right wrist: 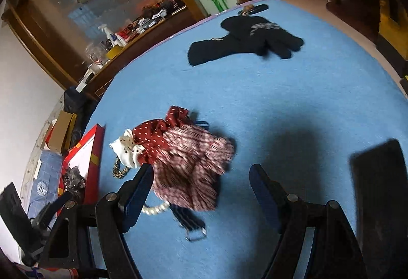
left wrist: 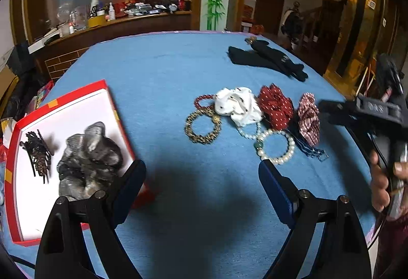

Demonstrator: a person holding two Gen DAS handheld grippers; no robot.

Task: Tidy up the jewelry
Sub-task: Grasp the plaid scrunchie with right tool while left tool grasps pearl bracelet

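Both claws, the left claw (left wrist: 201, 172) and the right claw (right wrist: 199, 179), are being held spread and empty above the blue surface (left wrist: 163, 70), seemingly so that the checked scrunchie (right wrist: 193, 167) and pearl bracelet (left wrist: 276, 146) beside it can be carried into the red box (left wrist: 63, 100), where 1 grey scrunchie (left wrist: 89, 156) is already lying.

Red box (left wrist: 15, 141), white-lined, open at 9 o'clock; inside lie dark hairpins (left wrist: 38, 154) and a grey scrunchie (left wrist: 89, 156). At 2 o'clock, clustered on the counter (left wrist: 158, 70): white (left wrist: 237, 105), red dotted (left wrist: 276, 107) and plaid scrunchies (left wrist: 309, 118), gold-black (left wrist: 202, 127), red (left wrist: 202, 100) and pearl bracelets (left wrist: 276, 147).
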